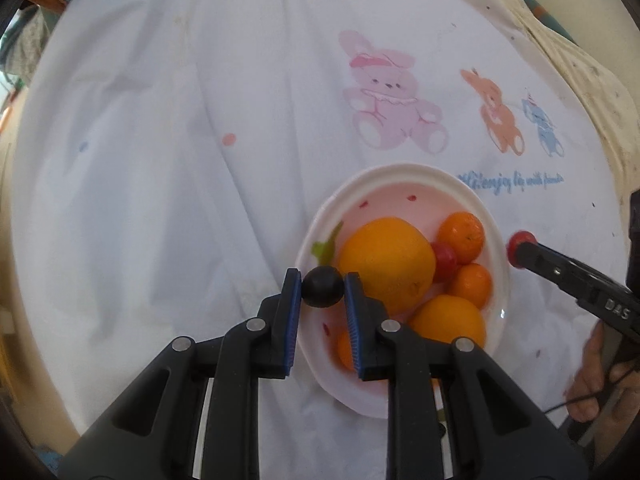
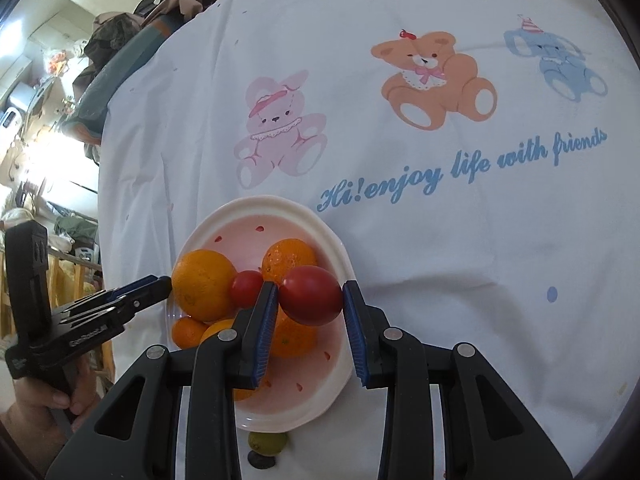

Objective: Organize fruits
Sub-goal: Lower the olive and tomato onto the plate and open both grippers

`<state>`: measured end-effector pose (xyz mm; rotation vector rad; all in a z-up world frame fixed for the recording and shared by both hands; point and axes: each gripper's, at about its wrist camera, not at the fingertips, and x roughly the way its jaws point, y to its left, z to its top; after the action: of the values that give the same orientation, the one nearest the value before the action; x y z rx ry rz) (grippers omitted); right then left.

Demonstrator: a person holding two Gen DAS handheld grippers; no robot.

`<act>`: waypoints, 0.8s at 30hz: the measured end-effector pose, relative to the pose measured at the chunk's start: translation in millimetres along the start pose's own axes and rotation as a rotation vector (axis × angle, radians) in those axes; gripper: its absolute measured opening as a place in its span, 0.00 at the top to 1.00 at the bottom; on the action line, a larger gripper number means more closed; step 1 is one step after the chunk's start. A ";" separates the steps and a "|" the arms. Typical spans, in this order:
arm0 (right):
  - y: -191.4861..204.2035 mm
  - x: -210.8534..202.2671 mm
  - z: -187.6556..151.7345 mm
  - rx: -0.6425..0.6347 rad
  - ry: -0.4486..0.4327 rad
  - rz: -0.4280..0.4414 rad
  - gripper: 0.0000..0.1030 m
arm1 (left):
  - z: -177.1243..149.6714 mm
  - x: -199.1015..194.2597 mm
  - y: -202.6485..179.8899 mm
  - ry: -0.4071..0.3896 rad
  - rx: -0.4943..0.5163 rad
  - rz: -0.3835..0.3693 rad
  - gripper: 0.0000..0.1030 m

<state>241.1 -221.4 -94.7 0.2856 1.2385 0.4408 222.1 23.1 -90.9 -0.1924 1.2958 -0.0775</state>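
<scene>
Both tools tilted steeply down — left tool (image 1: 323, 289), right tool (image 2: 310, 295) clamped.

We see a white cloth (image 2: 400, 260) printed with a pink rabbit (image 2: 280, 128), an orange bear (image 2: 432, 80) and a blue elephant (image 2: 556, 64). Far left, we see piled household clutter (image 2: 48, 92).

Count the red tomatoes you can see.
2. One tomato is gripped by the right gripper; the second tomato lies in the bowl among oranges. More may be hidden beneath them.
</scene>
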 end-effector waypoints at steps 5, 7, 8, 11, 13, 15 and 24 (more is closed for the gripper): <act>-5.2 7.3 -2.0 0.024 0.031 0.016 0.66 | -2.0 6.1 1.8 0.023 -0.017 0.001 0.81; -6.0 9.4 -3.0 0.022 0.040 0.012 0.66 | -1.8 6.2 4.7 0.022 -0.036 -0.016 0.81; -6.3 9.8 -3.6 0.023 0.043 0.009 0.66 | -1.5 6.3 5.6 0.022 -0.040 -0.022 0.81; -8.8 10.5 -4.0 0.039 0.052 0.020 0.64 | -1.8 6.3 8.2 0.029 -0.059 -0.021 0.68; -9.0 9.8 -4.2 0.042 0.048 0.030 0.63 | -1.8 6.8 12.9 0.034 -0.083 -0.007 0.57; -8.4 8.5 -3.7 0.044 0.042 0.044 0.57 | -1.8 7.9 18.2 0.039 -0.112 -0.004 0.45; -5.2 -7.5 2.1 0.034 -0.019 0.031 0.52 | -3.4 -7.9 22.4 -0.019 -0.144 0.019 0.25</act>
<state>242.0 -229.4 -90.0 0.3376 1.2254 0.4437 215.5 46.1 -88.5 -0.3036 1.2849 0.0342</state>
